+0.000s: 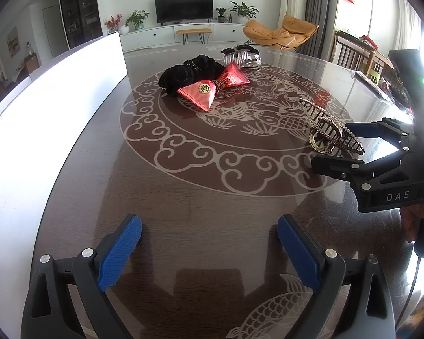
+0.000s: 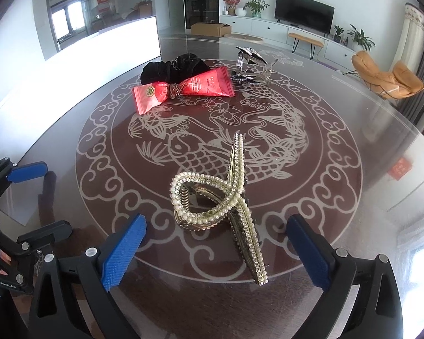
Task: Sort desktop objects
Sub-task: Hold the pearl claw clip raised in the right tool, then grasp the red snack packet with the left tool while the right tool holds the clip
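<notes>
- The right gripper point(image 2: 216, 247) stands with its blue pads wide apart; the pearl-and-rhinestone hair claw point(image 2: 222, 203) lies on the table between them, and neither pad touches it.
- In the left wrist view the same right gripper point(image 1: 332, 145) enters from the right edge, its fingers on either side of the hair claw point(image 1: 329, 130), which rests on the glass.
- The left gripper point(image 1: 209, 243) is likewise wide open with nothing between its pads, only bare table beneath (its shadow falls on the wood grain).
- From the right wrist view the left gripper point(image 2: 49, 197) shows at the far left edge, well apart from the hair claw.
- The hair claw sits near the lower rim of the round carp-and-cloud pattern point(image 2: 183, 152) printed on the dark glass-topped table point(image 2: 381, 197).
- Farther back lie the other things: a red foil packet point(image 2: 183, 90) cinched in the middle by a hair tie, touching a black velvet scrunchie point(image 2: 169, 66) just behind it.
- Beside those, to the right, a clear-and-black hair claw point(image 2: 248, 65) stands near the far side of the pattern.
- A white box point(image 1: 56, 90) with a bright, overexposed wall borders the table on the left.
- A television point(image 1: 183, 7), potted plants and an orange lounge chair point(image 1: 279, 32) fill the room behind.
</notes>
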`<state>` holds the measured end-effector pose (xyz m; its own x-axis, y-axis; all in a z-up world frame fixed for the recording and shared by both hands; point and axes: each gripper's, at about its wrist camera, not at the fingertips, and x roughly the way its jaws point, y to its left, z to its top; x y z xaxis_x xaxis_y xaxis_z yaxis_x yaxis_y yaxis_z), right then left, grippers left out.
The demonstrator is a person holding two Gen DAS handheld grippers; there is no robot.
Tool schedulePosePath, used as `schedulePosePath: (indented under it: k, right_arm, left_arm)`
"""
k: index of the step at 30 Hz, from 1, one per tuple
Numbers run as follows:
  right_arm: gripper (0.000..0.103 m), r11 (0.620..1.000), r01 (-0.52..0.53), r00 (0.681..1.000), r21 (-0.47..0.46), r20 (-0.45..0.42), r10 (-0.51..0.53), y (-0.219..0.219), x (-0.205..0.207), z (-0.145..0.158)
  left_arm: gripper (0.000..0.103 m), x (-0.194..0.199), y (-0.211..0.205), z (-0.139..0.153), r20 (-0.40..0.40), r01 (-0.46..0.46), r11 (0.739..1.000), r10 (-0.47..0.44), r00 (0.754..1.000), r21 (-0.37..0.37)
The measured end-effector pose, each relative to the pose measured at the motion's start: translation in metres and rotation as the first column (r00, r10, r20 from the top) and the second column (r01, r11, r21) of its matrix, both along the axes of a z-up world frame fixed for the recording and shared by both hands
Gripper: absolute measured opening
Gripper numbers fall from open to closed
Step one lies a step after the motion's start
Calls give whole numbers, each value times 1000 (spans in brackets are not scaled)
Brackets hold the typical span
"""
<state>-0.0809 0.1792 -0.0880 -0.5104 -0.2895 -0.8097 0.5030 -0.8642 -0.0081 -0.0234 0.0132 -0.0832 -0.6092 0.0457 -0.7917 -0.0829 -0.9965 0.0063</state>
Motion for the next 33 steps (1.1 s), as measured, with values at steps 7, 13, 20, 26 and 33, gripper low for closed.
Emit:
schedulePosePath:
  k: [7, 13, 20, 26, 33]
  right_arm:
    - [102, 1000, 3, 1000, 2, 3, -3, 1, -1, -1]
    - [102, 1000, 3, 1000, 2, 3, -3, 1, -1, 0]
    - [103, 1000, 3, 1000, 2, 3, -3, 1, -1, -1]
    - [103, 1000, 3, 1000, 2, 3, -3, 1, -1, -1]
    - [103, 1000, 3, 1000, 2, 3, -3, 1, -1, -1]
  left_arm:
    - [98, 0, 0, 0, 0, 0, 1000, 0, 1000, 0]
    - [99, 0, 0, 0, 0, 0, 1000, 0, 1000, 0]
    - [103, -26, -19, 6, 86, 148, 985, -156, 984, 89]
    - [103, -90, -50, 38, 24, 98, 950, -110, 994, 296]
    - [103, -171, 8, 28, 73, 204, 968, -216, 974, 147]
